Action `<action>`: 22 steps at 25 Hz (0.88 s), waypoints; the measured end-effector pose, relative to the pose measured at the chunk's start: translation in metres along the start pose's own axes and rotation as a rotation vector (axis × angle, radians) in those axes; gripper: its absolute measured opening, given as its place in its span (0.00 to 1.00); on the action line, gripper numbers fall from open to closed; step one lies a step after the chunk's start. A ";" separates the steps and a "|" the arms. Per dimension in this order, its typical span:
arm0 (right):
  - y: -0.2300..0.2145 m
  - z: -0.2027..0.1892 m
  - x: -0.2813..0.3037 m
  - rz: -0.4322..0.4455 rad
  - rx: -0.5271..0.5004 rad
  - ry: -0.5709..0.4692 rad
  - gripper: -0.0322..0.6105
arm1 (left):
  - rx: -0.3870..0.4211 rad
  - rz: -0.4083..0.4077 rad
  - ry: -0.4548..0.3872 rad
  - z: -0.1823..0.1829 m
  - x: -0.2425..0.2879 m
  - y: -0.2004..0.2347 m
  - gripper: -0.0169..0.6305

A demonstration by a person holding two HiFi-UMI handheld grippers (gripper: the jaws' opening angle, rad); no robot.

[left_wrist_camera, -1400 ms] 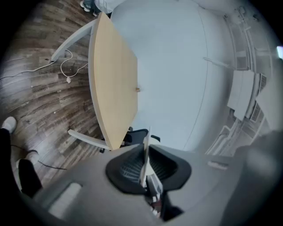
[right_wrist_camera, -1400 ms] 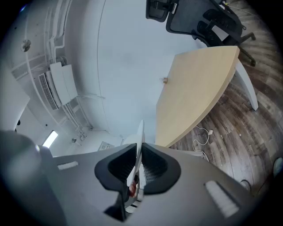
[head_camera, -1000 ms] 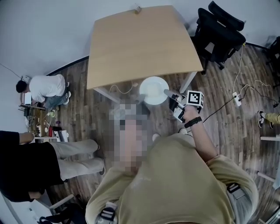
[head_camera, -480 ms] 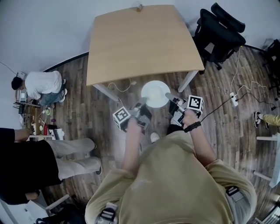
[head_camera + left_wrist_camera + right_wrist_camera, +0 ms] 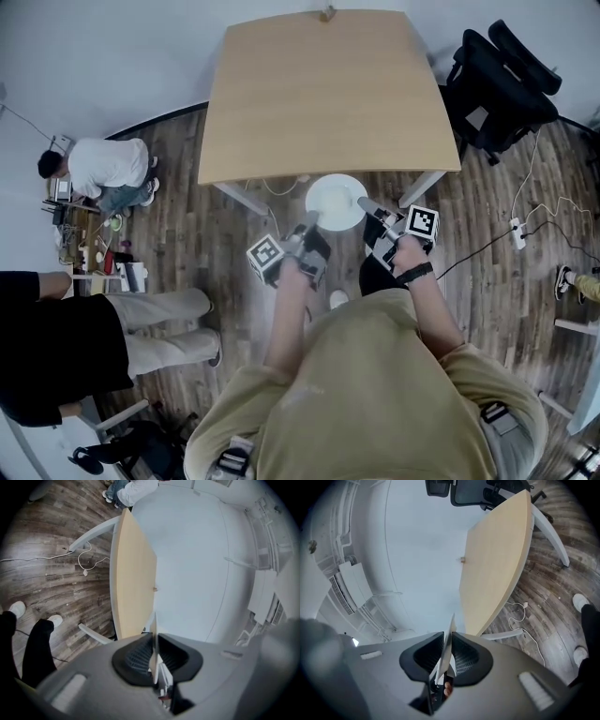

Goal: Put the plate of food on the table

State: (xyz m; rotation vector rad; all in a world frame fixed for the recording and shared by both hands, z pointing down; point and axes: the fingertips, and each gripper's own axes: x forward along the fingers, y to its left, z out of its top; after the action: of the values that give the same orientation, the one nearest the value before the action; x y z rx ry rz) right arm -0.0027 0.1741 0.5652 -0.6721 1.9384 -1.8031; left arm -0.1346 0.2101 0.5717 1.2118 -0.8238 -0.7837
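I'm holding the plate (image 5: 335, 202), contents unclear, just short of the table (image 5: 328, 94), left gripper (image 5: 309, 225) clamping its rim, right gripper (image 5: 366, 206) jaws opening around it.

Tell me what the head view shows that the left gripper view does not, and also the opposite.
Only the head view: the plate as a full white circle, and a black office chair. Only the left gripper view: the plate's rim seen edge-on, pressed between the tongs of the left gripper. Both: the wooden table and the plank floor.
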 end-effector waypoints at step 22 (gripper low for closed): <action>0.022 0.204 0.083 0.063 0.001 0.067 0.14 | 0.111 -0.094 -0.102 0.038 0.199 -0.075 0.08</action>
State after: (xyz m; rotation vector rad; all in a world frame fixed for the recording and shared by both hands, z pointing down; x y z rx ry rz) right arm 0.0507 -0.0376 0.5293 -0.5512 1.9791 -1.8094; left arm -0.0756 0.0073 0.5277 1.3252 -0.9087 -0.8914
